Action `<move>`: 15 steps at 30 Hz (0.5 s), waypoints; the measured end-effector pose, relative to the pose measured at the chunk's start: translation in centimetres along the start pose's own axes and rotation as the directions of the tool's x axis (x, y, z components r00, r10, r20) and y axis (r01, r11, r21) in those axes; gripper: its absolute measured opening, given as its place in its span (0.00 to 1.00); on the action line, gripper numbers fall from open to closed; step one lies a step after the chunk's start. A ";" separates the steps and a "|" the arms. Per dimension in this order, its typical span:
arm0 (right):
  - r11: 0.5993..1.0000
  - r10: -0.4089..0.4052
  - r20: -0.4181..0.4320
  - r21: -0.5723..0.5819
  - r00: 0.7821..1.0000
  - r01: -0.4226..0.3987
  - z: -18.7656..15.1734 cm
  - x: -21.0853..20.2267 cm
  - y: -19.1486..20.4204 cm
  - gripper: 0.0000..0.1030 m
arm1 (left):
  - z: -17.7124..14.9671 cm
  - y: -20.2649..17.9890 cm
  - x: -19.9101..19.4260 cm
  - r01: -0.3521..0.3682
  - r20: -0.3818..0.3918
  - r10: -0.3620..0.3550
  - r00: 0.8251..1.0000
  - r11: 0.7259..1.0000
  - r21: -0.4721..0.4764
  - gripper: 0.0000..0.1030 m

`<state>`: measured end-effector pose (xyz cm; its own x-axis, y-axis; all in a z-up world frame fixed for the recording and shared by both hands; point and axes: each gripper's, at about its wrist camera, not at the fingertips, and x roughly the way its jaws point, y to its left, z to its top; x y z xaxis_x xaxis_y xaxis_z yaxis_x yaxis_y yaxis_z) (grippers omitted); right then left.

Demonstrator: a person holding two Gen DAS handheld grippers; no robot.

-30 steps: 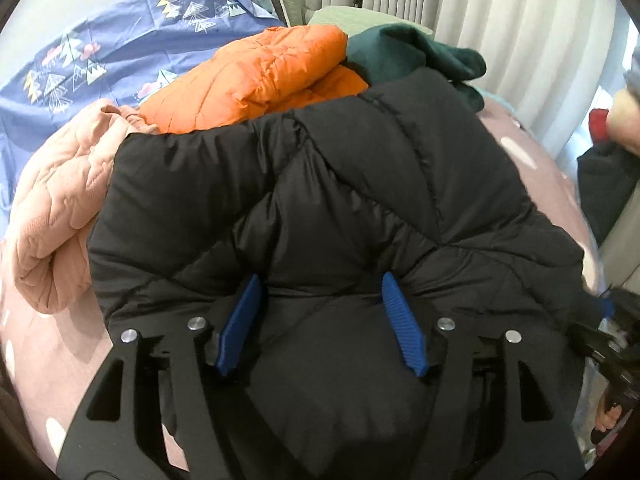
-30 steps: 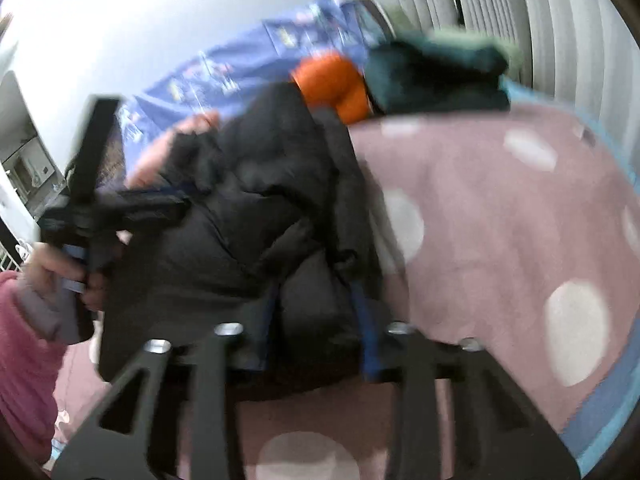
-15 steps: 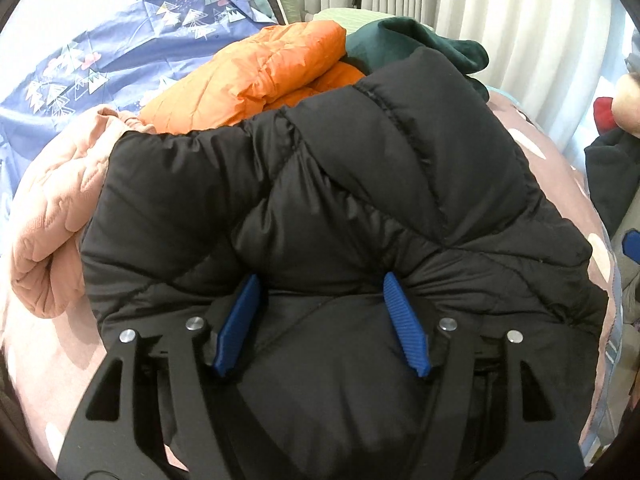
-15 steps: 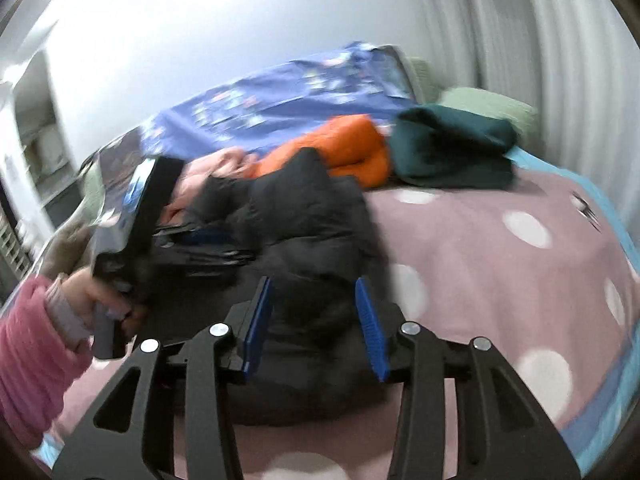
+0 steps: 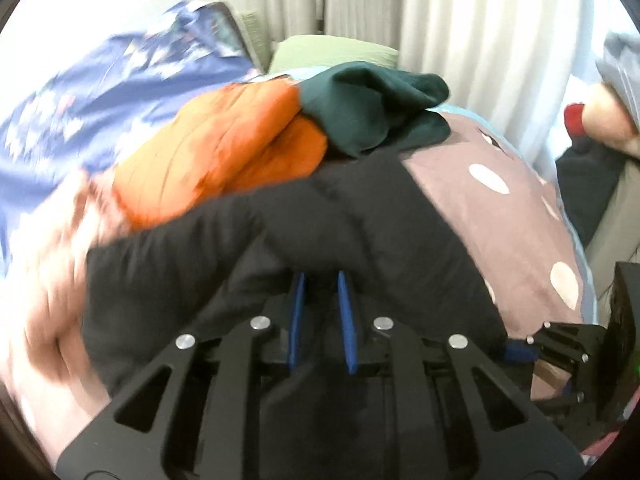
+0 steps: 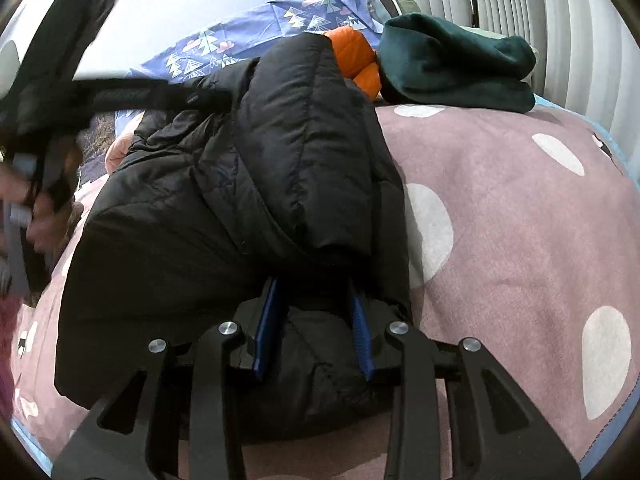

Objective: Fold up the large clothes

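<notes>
A black puffer jacket (image 6: 224, 184) lies bunched on a pink bedspread with white dots (image 6: 520, 200). It also fills the left wrist view (image 5: 360, 232). My left gripper (image 5: 320, 280) is shut on a fold of the black jacket, its blue pads close together. My right gripper (image 6: 316, 288) has its blue pads around the jacket's near edge, with thick fabric between them. The left gripper (image 6: 192, 98) shows in the right wrist view at the jacket's far left side. The right gripper's body (image 5: 560, 344) shows at the lower right of the left wrist view.
An orange puffer jacket (image 5: 224, 152) and a dark green garment (image 5: 372, 108) lie behind the black jacket. A pink quilted garment (image 5: 52, 280) is at the left. A blue patterned sheet (image 6: 260, 36) and white curtains (image 5: 460, 20) are at the back.
My left gripper's jaws have closed from wide apart to a narrow pinch on the jacket. My right gripper has moved in and its pads now sit around the jacket's near edge.
</notes>
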<state>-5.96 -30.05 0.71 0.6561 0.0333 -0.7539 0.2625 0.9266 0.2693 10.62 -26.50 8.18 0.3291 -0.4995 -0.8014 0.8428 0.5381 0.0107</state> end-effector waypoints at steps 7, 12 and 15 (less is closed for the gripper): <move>0.999 -0.029 0.024 0.014 0.999 0.029 -0.1 0.4 0.0 0.33 | 0.9 2.4 8.5 -0.027 -0.129 0.015 0.992 0.995 -0.092 0.17; 0.999 0.010 0.009 0.045 1.000 -0.010 -0.2 1.2 -0.9 0.34 | -0.3 3.5 9.5 0.025 -0.094 -0.039 0.995 0.989 -0.147 0.16; 0.999 0.002 0.009 0.039 1.000 -0.002 -0.2 1.2 -0.8 0.34 | -0.8 4.0 9.9 0.051 -0.079 -0.066 0.995 0.983 -0.176 0.16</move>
<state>-5.49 -30.69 -0.53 0.6631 0.0315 -0.7478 0.2881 0.9114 0.2939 16.92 -28.79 -0.16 0.2381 -0.4790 -0.8449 0.7706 0.6226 -0.1358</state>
